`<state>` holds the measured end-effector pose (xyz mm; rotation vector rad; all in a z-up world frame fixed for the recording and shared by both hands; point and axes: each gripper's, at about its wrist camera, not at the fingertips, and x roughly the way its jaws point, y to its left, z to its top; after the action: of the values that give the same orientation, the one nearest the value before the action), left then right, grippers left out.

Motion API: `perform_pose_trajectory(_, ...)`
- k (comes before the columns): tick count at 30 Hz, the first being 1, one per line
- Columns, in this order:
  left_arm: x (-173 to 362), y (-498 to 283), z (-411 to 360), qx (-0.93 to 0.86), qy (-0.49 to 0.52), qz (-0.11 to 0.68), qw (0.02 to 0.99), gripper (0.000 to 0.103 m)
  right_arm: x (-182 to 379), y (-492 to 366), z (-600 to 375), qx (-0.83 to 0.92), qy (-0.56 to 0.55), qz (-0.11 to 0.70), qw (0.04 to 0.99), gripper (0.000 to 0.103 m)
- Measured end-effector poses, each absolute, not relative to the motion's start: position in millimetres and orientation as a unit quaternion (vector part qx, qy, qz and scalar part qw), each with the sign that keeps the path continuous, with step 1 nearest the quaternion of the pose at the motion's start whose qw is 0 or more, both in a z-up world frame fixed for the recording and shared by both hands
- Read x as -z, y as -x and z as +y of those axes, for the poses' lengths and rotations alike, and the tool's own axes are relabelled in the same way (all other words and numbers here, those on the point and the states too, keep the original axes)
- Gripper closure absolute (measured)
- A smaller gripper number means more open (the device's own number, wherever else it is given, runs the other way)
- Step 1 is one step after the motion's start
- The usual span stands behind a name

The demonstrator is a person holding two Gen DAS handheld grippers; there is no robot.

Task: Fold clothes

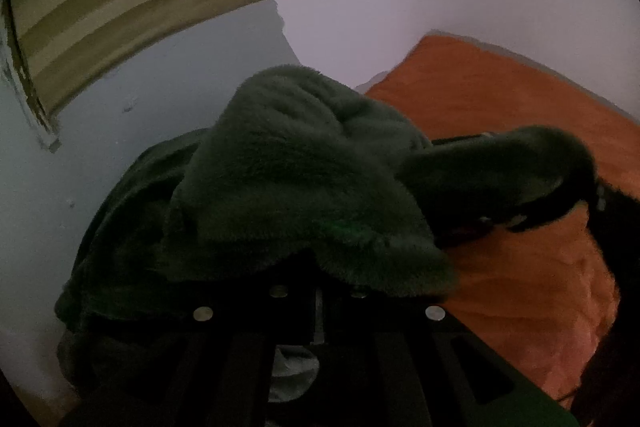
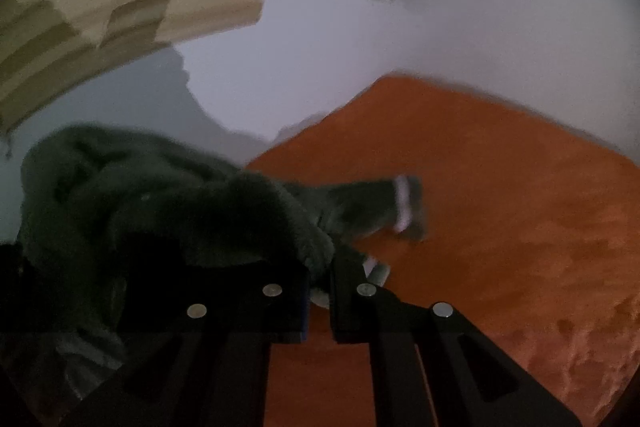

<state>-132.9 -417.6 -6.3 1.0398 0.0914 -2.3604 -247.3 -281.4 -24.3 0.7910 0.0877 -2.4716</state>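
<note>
Both grippers pinch a green fleece [image 1: 304, 167] over an orange bedspread [image 2: 500, 187], apparently beside pale walls [image 2: 480, 27]

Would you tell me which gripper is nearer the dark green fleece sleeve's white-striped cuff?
Right: right gripper sits just behind the cuff; left gripper, under fleece, is farther left.

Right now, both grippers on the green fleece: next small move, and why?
Probably lower both toward the orange bed cover and spread them apart. The green fleece hangs bunched over the left gripper; the right gripper looks shut on an edge; a sleeve with a pale cuff trails loose. It needs flattening before any fold.
</note>
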Motion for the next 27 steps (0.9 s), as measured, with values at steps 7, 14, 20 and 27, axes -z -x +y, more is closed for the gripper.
perform_pose_trajectory(7,-32,131,-362,0.911,-0.353,0.023,0.212,0.1,-42,266,-212,0.95,-0.236,-0.003,0.203,0.098)
perform_pose_trajectory(14,-70,141,-308,0.932,-0.323,0.025,0.161,0.101,-105,322,-93,0.971,-0.217,-0.035,0.097,0.098)
perform_pose_trajectory(20,-92,165,-262,0.944,-0.31,0.028,0.111,0.101,-172,364,46,0.982,-0.179,0.036,-0.042,0.098)
perform_pose_trajectory(27,-53,199,-181,0.927,-0.372,0.041,0.026,0.099,-139,415,197,0.924,-0.352,0.105,-0.104,0.097)
